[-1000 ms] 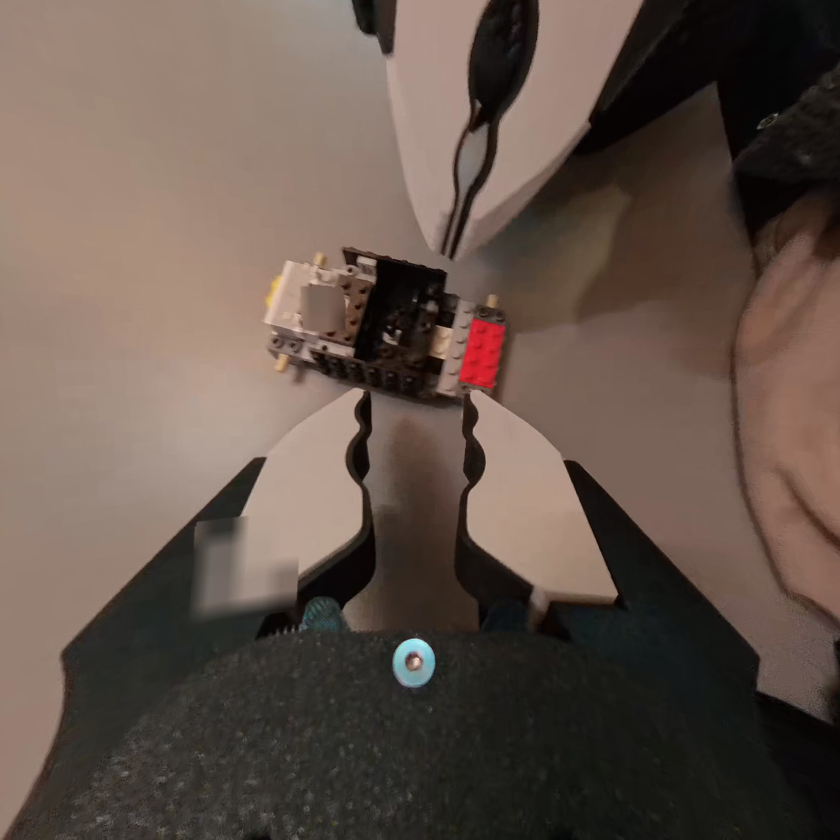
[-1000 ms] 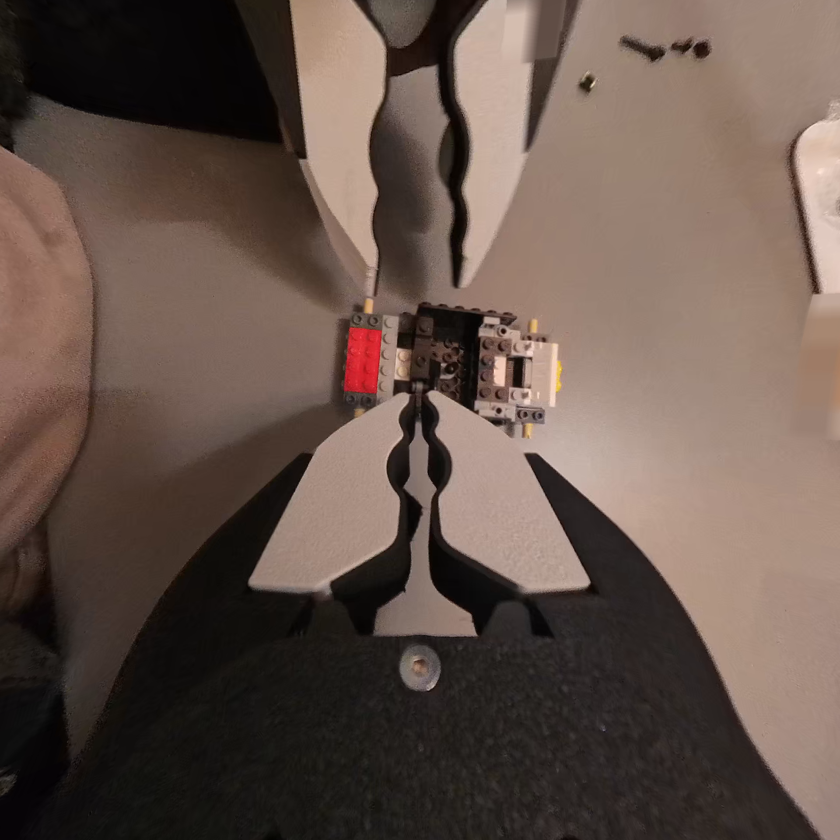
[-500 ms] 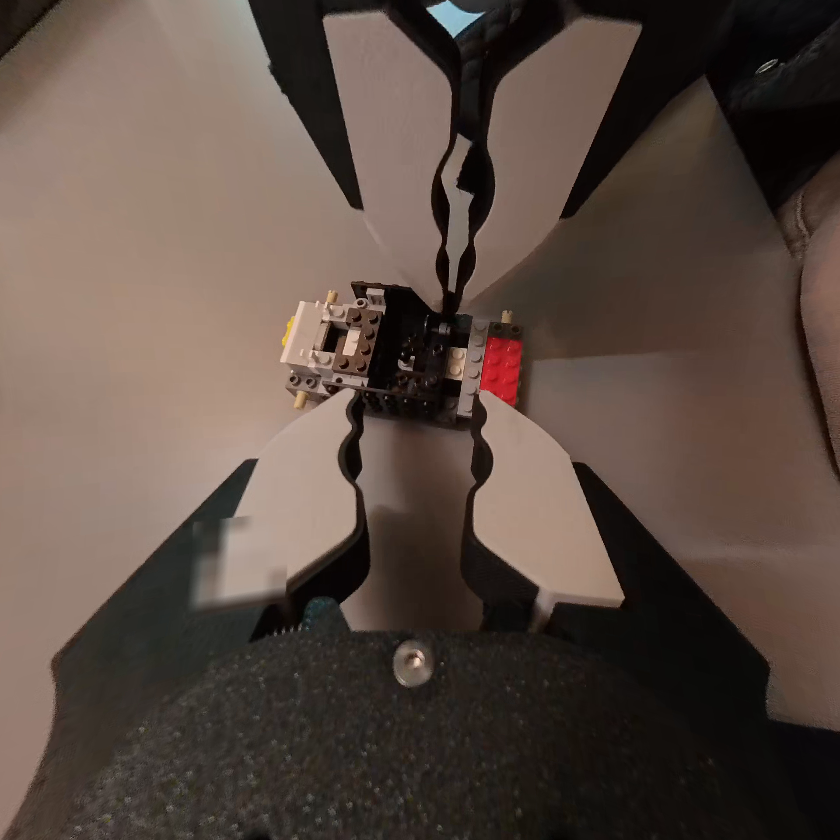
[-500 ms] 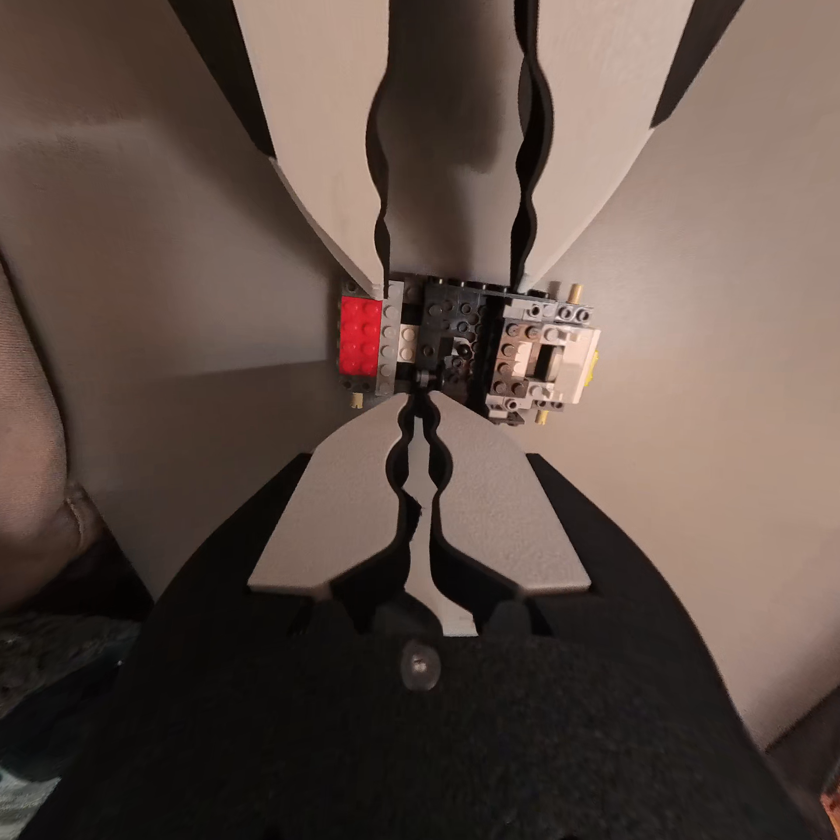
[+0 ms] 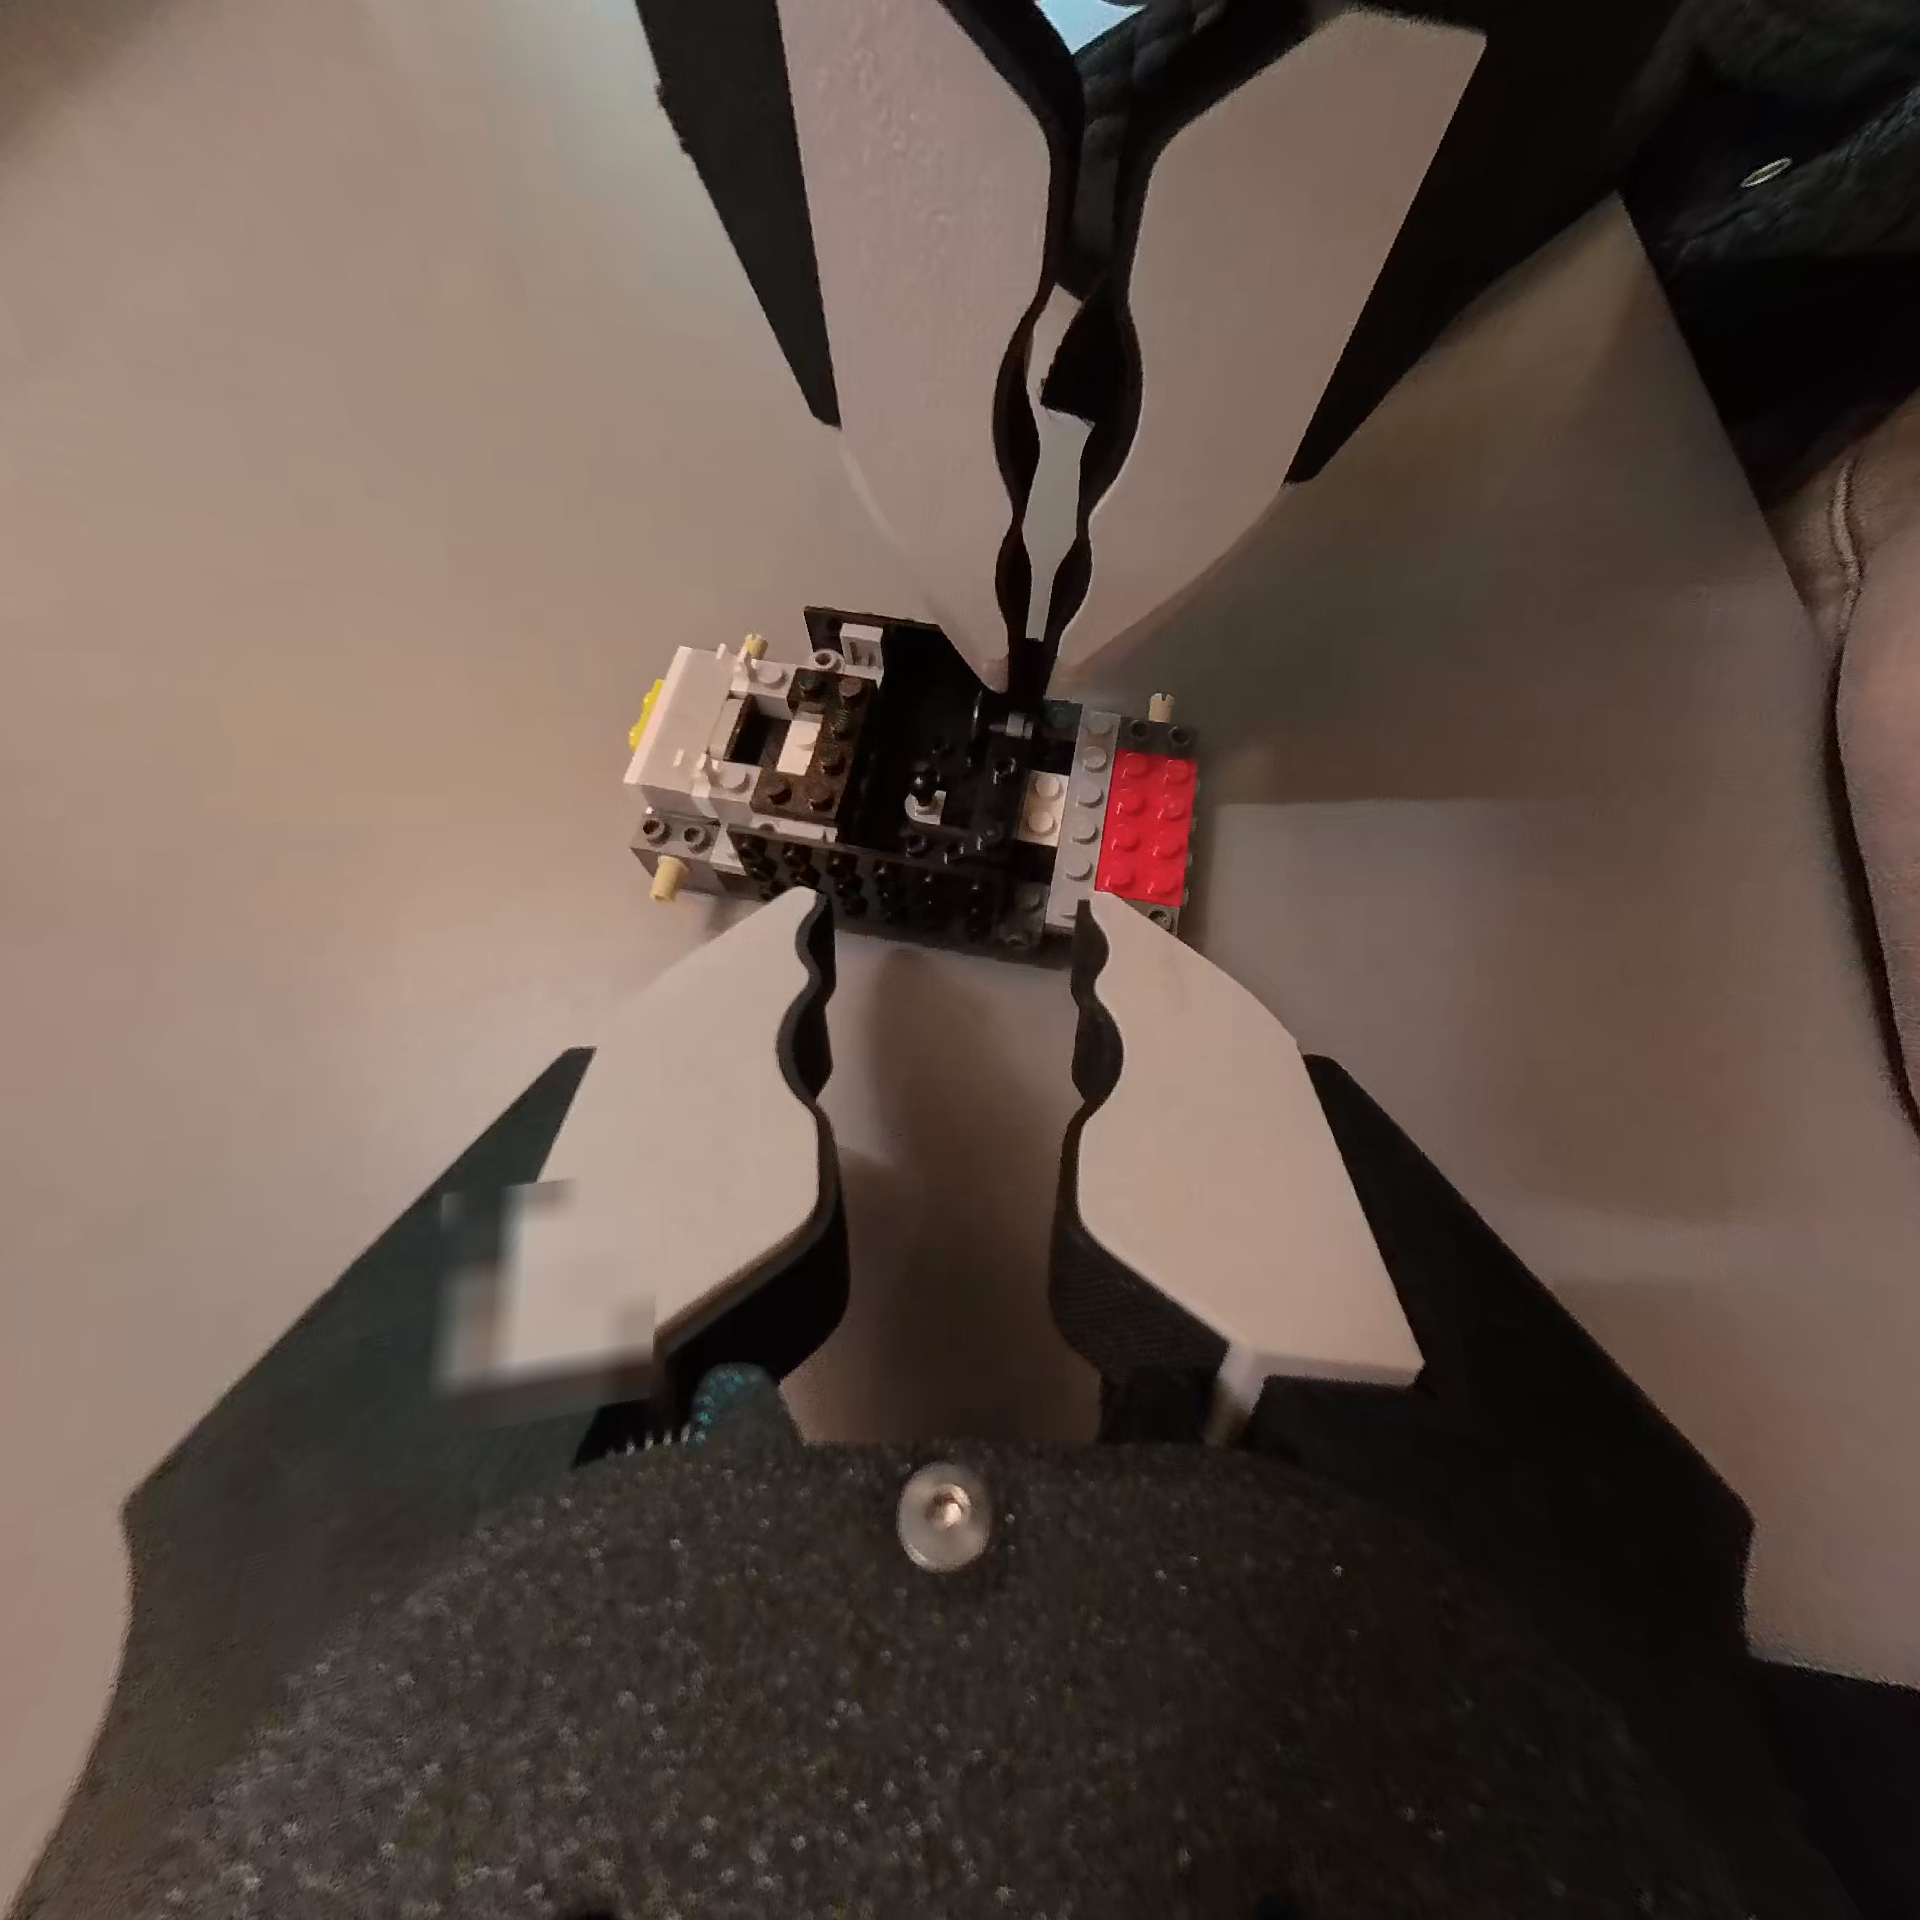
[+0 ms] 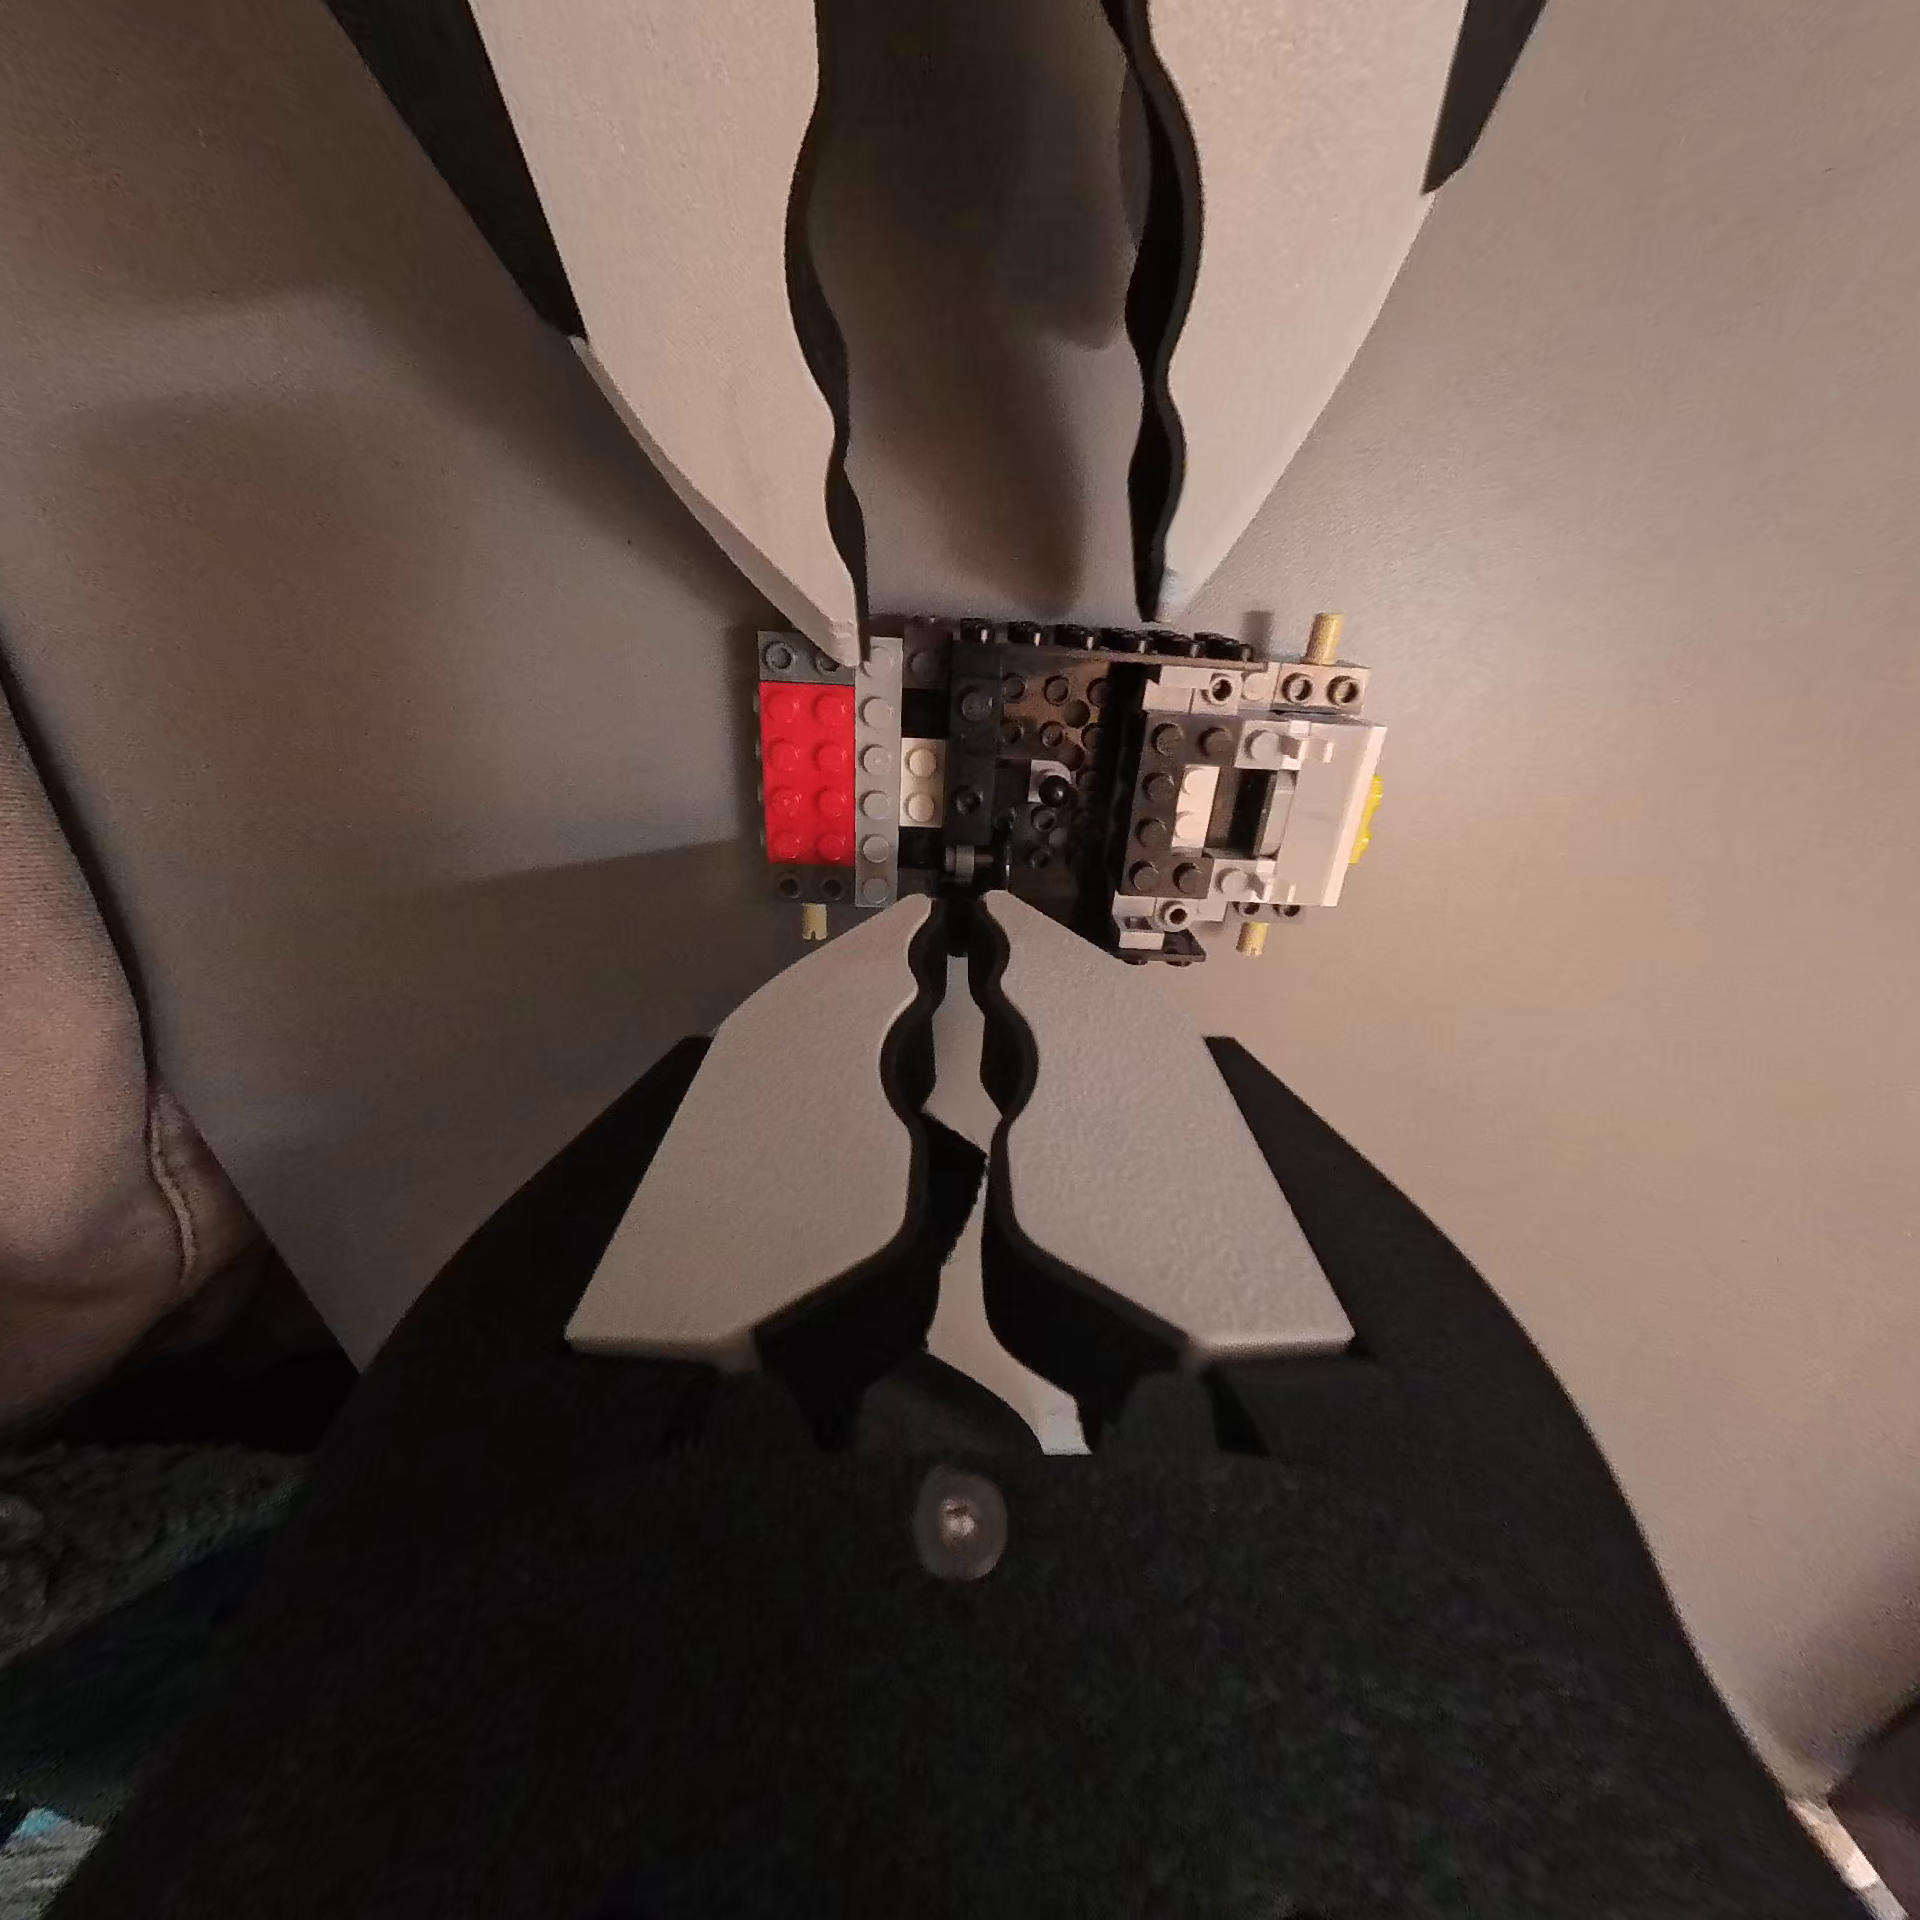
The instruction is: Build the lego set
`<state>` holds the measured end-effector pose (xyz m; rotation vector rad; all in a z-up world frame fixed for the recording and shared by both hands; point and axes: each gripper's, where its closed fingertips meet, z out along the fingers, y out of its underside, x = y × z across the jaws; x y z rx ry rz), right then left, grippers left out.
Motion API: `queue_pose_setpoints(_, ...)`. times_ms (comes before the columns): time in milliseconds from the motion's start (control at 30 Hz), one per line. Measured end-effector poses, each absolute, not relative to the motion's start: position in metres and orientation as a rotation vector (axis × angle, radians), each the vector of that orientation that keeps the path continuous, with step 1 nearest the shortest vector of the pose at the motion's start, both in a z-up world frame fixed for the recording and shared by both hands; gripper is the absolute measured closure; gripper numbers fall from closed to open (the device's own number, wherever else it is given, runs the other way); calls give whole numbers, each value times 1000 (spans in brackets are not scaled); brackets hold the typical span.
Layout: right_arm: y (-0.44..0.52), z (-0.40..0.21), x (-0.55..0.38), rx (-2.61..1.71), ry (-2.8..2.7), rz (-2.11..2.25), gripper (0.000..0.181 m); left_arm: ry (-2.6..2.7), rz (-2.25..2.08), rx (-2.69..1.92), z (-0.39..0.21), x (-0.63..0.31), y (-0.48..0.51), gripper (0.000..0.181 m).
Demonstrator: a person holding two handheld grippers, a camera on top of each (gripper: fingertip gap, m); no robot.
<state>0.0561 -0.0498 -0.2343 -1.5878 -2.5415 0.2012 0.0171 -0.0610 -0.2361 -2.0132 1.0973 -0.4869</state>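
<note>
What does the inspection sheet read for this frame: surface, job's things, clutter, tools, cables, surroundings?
Surface: plain grey table, evenly lit, tool shadows on it.
Job's things: one part-built lego model resting on the table; red plate at one end, white block with a yellow piece at the other, tan axle pins poking out of the sides.
Clutter: nothing seen.
Tools: left tool open, tips at the model's near edge; right tool shut on a small dark piece at the model's edge.
Cables: nothing seen.
Surroundings: beige cloth beside the table edge.
</note>
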Motion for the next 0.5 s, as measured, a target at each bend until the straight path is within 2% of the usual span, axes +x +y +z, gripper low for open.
queue_pose_setpoints(33,-50,-234,56,-1588,-2544,201,178,1095,-493,-2013,-236,18,-61,138)
queue_pose_setpoints(500,-50,-235,55,-1529,-2591,103,178,1080,-535,-2026,-237,18,-63,140)
